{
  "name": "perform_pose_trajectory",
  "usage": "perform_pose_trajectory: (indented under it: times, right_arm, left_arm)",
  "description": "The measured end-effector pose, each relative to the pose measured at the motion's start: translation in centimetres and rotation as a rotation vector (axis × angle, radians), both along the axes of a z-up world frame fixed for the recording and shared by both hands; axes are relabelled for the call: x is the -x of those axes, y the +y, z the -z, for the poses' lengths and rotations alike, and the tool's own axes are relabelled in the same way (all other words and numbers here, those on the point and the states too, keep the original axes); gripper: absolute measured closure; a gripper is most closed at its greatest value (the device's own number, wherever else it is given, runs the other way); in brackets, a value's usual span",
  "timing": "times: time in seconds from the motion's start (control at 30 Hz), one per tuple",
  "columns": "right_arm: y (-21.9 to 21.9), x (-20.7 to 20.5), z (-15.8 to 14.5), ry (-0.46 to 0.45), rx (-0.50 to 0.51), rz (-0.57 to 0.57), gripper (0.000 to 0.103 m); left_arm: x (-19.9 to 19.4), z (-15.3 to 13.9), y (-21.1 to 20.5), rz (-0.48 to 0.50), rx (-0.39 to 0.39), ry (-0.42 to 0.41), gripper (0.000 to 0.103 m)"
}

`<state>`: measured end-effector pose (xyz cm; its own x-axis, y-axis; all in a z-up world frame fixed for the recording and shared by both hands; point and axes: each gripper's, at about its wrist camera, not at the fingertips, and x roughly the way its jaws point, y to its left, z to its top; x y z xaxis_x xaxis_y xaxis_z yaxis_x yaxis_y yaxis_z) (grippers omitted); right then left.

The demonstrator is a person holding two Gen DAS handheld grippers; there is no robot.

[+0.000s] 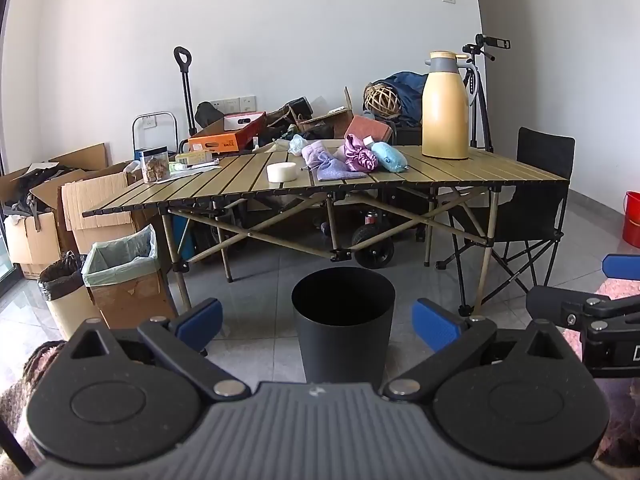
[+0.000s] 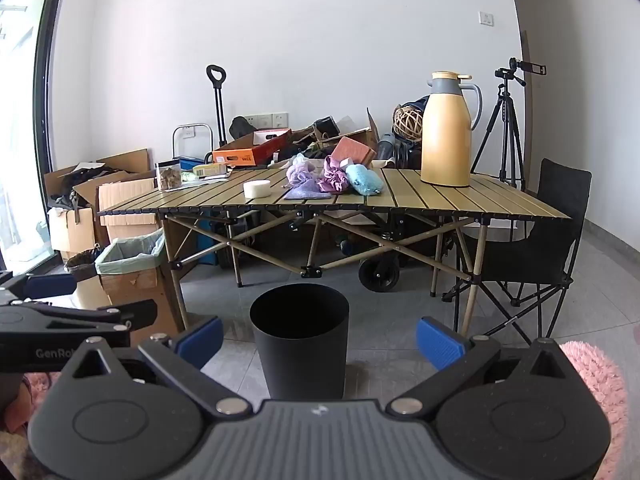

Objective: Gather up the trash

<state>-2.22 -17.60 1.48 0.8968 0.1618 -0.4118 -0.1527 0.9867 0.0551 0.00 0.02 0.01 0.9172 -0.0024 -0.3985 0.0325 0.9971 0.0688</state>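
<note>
A black empty bin [image 1: 343, 320] [image 2: 299, 340] stands on the tiled floor in front of a slatted folding table [image 1: 460, 172] [image 2: 500, 200]. On the table lie a white round roll [image 1: 282, 171] [image 2: 257, 189], purple cloths [image 1: 332, 164] [image 2: 320, 180], a light blue pouch [image 1: 390, 156] [image 2: 363, 179] and a crumpled clear bag [image 1: 298, 144]. My left gripper [image 1: 318, 322] [image 2: 100, 296] is open and holds nothing, well short of the table. My right gripper [image 2: 320, 340] [image 1: 572, 284] is beside it, also open with nothing between its blue pads.
A tall yellow thermos [image 1: 445, 108] and a clear jar [image 1: 155, 164] stand on the table. A bag-lined cardboard box [image 1: 124, 264] and a small lined bin [image 1: 64, 284] sit at the left. A black folding chair [image 1: 540, 200], a tripod [image 2: 506, 128] and a red bucket [image 1: 632, 216] are at the right.
</note>
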Motion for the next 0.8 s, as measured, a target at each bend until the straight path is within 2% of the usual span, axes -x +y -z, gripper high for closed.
perform_pose_trajectory:
  times: [0.8]
  right_arm:
    - [-0.04, -0.07, 0.00, 0.001, 0.000, 0.002, 0.000]
  left_arm:
    - [-0.07, 0.02, -0.01, -0.001, -0.006, 0.001, 0.000]
